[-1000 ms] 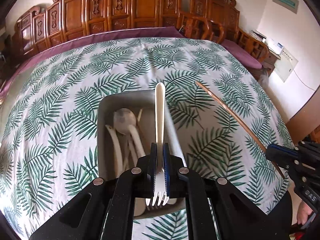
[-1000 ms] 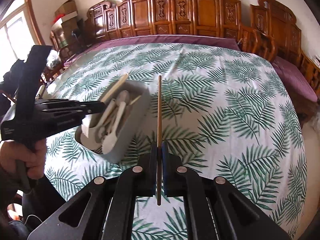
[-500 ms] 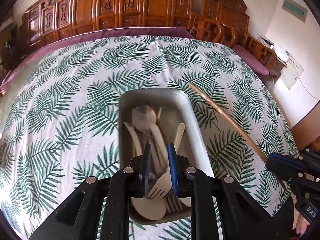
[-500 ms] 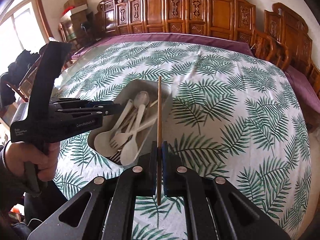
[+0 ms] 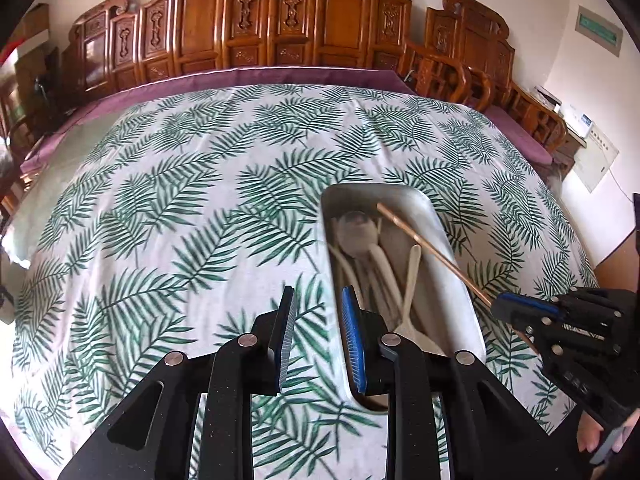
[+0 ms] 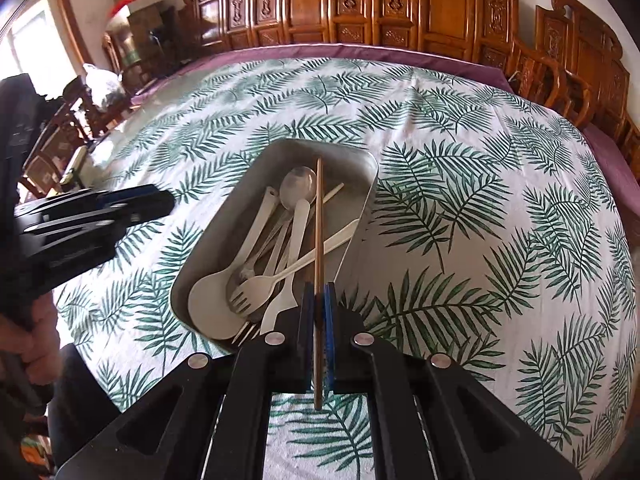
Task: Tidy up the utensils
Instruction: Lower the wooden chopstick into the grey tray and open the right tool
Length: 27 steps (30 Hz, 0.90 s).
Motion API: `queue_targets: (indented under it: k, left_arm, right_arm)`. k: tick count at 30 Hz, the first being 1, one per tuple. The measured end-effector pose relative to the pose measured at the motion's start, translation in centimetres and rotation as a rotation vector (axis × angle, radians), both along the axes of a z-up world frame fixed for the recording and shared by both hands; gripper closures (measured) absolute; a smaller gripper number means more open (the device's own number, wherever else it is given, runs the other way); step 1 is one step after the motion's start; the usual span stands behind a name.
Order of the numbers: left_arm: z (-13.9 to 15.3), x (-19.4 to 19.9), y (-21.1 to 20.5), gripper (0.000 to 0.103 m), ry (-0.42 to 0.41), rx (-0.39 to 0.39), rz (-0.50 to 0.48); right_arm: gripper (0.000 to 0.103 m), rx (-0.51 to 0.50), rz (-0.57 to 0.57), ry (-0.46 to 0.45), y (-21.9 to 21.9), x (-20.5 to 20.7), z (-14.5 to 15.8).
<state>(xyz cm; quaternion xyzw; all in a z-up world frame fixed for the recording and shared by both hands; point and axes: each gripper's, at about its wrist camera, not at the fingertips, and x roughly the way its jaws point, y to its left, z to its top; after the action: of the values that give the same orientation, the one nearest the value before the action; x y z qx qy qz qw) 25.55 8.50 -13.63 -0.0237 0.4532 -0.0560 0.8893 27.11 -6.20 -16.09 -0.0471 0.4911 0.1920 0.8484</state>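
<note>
Covering most of both views, the worktop (image 6: 500, 208) wears a white cloth printed with green fern leaves, with a purple cloth showing along its far edge. Carved wooden chairs (image 6: 400, 4) line the wall beyond it.

On the cloth sits a grey metal tray (image 6: 360, 216), long and rounded at the corners. Inside it lie pale utensils in a loose heap: a large spoon (image 6: 212, 304) at the near end, a fork (image 6: 256, 288) whose handle slants to the right wall, a smaller spoon (image 6: 298, 184) toward the far end, and others too tangled to tell apart.

At the left of the tray, the left claw (image 5: 316, 320) hangs over the cloth with its jaws spread and nothing between them; its blue-padded finger overlaps the tray's left wall.

From the near right, the right claw (image 6: 316, 304) is clenched on a thin brown chopstick (image 6: 319, 220), which reaches forward over the heap toward the far end of the tray.
</note>
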Motion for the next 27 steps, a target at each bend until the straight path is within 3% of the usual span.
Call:
queue_targets:
  k: [14, 27]
  left_arm:
    - [1.1, -1.2, 1.9, 0.08, -0.028, -0.02, 0.005]
    - [2.4, -2.3, 2.4, 0.078, -0.056, -0.009, 0.01]
  right_arm:
    - [0.097, -0.029, -0.079, -0.016, 1.5, 1.6, -0.1]
    - [0.096, 0.066, -0.016, -0.004, 3.6, 1.4, 0.6]
